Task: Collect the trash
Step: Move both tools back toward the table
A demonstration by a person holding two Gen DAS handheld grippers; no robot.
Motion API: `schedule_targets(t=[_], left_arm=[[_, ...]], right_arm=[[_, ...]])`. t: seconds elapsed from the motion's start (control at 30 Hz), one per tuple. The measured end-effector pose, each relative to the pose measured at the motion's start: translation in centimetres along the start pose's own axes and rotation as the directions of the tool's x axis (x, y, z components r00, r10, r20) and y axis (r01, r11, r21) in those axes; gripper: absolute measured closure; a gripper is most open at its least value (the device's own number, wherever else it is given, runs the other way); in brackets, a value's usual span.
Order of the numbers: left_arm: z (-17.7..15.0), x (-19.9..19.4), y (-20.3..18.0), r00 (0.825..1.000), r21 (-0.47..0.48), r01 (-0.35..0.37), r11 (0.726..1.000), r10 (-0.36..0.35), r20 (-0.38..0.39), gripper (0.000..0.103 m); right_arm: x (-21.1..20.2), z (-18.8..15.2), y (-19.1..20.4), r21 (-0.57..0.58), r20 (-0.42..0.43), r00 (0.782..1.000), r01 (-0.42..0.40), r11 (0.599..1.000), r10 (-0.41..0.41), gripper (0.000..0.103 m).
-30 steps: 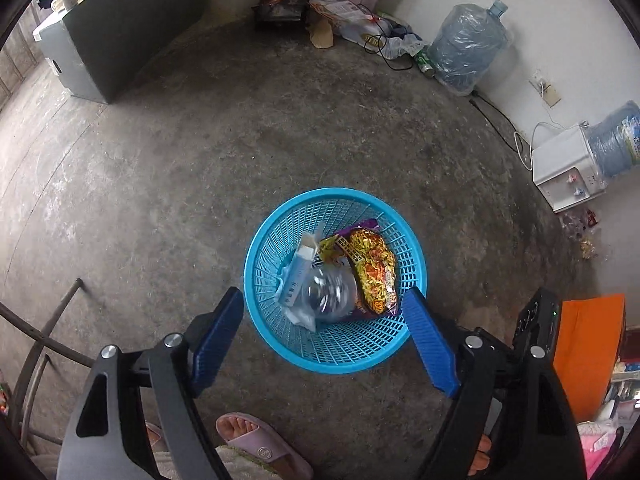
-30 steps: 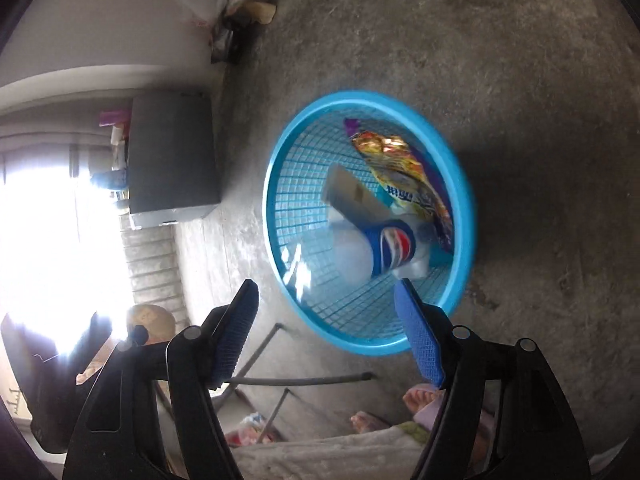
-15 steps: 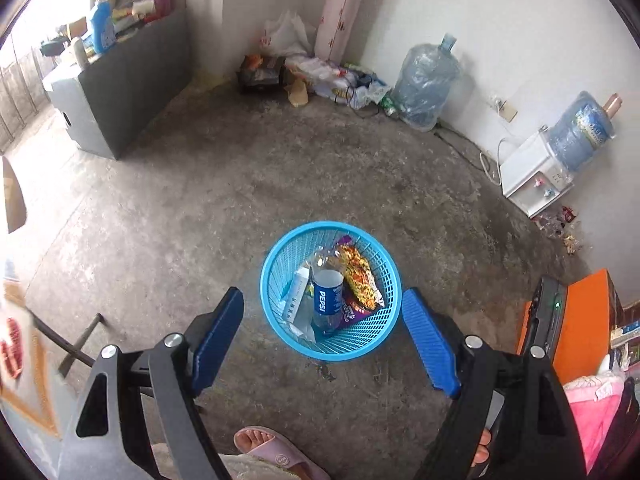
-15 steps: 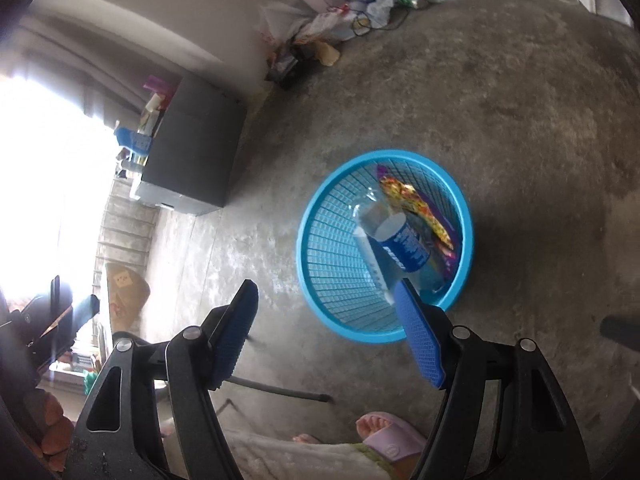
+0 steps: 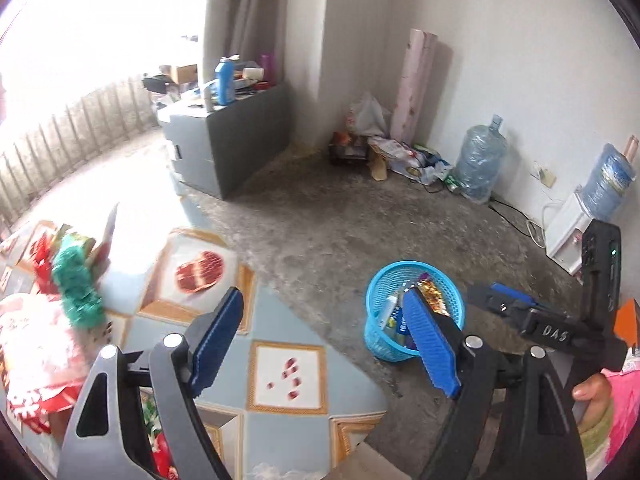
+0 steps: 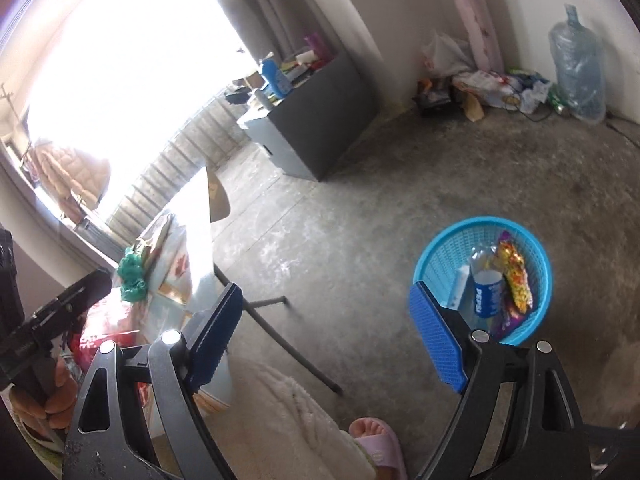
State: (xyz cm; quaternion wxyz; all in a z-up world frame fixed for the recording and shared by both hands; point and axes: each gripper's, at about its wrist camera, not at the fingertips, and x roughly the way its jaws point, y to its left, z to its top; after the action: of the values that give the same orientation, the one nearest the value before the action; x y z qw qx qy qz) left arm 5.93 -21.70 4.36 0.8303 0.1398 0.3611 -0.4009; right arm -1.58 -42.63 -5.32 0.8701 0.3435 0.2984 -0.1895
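The blue mesh basket [image 6: 440, 240] stands on the concrete floor. It holds a Pepsi bottle [image 6: 486, 288], a colourful snack packet [image 6: 516, 276] and a white tube [image 6: 460, 284]. My right gripper [image 6: 326, 340] hangs high above the floor, left of the basket, its jaws opening with nothing between them. My left gripper [image 5: 324, 340] is open and empty over the corner of a patterned table [image 5: 288, 376]. The basket [image 5: 384, 276] is partly hidden behind its right finger. A green crumpled wrapper [image 5: 76, 280] and red-and-white bags [image 5: 36, 344] lie on the table's left side.
My right gripper [image 5: 492, 296] shows at the right edge of the left wrist view, held by a hand. A grey cabinet [image 5: 236, 136], water jugs [image 5: 480, 160] and clutter line the far wall. The table's metal legs [image 6: 280, 332] and a foot in a pink slipper [image 6: 376, 440] are below.
Both grippers have risen and drawn back from the basket, which now looks smaller and lies to the right. The table has come into view. The right wrist view has rolled upright.
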Motion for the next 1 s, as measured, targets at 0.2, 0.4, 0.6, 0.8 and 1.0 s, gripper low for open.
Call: schedule_targets(t=[0.2,0.4,0.6,0.8,1.0], left_arm=[[-4.5,-5.1,4.4,0.989,-0.074,-0.128,0.989,0.132,0.059,0.023],[-6.6,-10.9,9.6,0.964,-0.171,-0.181,0.969,0.209,0.165,0.023],[-7.8,-15.2,14.0,0.922,-0.287,-0.216,0.933,0.291,0.254,0.023],[-9.9,-16.1,17.4,0.904,-0.362,-0.257,0.896,0.356,0.238,0.023],[-11.9,-15.8,19.8,0.912,-0.411,-0.240,0.880,0.349,0.214,0.025]], right_arm=[[0.7,-0.3,4.0,-0.066,-0.047,0.995,-0.091,0.994,0.088,0.022],[1.5,-0.3,9.0,-0.135,-0.102,0.982,-0.171,0.976,0.158,0.022],[2.6,-0.8,13.6,-0.194,-0.161,0.964,-0.243,0.951,0.213,0.022],[4.1,-1.3,18.1,-0.239,-0.215,0.947,-0.289,0.927,0.240,0.024],[6.3,-2.5,21.8,-0.259,-0.293,0.921,-0.334,0.906,0.255,0.029]])
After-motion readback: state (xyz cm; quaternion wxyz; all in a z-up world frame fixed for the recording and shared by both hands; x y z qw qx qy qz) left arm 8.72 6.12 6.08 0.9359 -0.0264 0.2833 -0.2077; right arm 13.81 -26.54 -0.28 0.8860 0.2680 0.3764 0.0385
